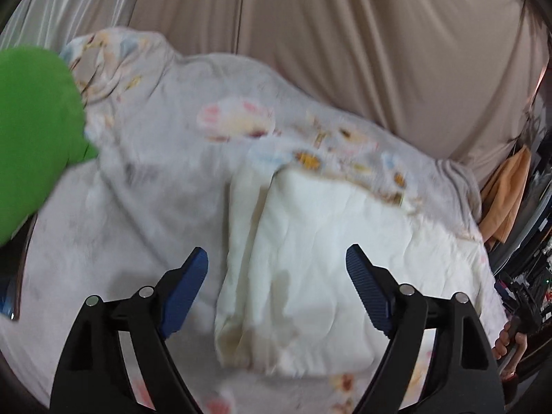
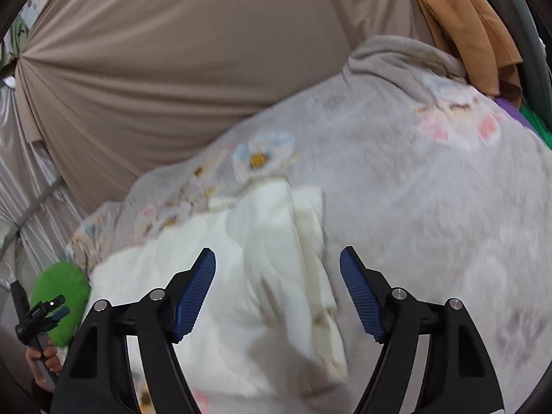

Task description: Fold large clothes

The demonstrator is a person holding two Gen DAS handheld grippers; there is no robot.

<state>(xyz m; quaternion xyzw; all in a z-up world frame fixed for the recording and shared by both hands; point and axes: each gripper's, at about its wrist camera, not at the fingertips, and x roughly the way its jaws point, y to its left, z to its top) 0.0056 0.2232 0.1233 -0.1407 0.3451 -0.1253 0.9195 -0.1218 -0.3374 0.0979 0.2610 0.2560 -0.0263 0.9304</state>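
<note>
Grippers both stand released above the bed: we see the left gripper [image 1: 277, 265] with its blue pads spread and nothing between them, and the right gripper [image 2: 277, 265] likewise spread and empty. Just ahead of and below both lies the folded white garment [image 1: 310, 258], resting on a grey flowered blanket [image 1: 155, 179] that spreads out beyond it. Far to the left gripper's left sits a green cushion [image 1: 31, 138]. Behind everything hangs a beige curtain [image 2: 172, 69], with an orange cloth [image 2: 462, 24] beside it.

White garment [image 1: 310, 241], grey floral blanket [image 1: 165, 158], green cushion [image 1: 31, 131]
</note>
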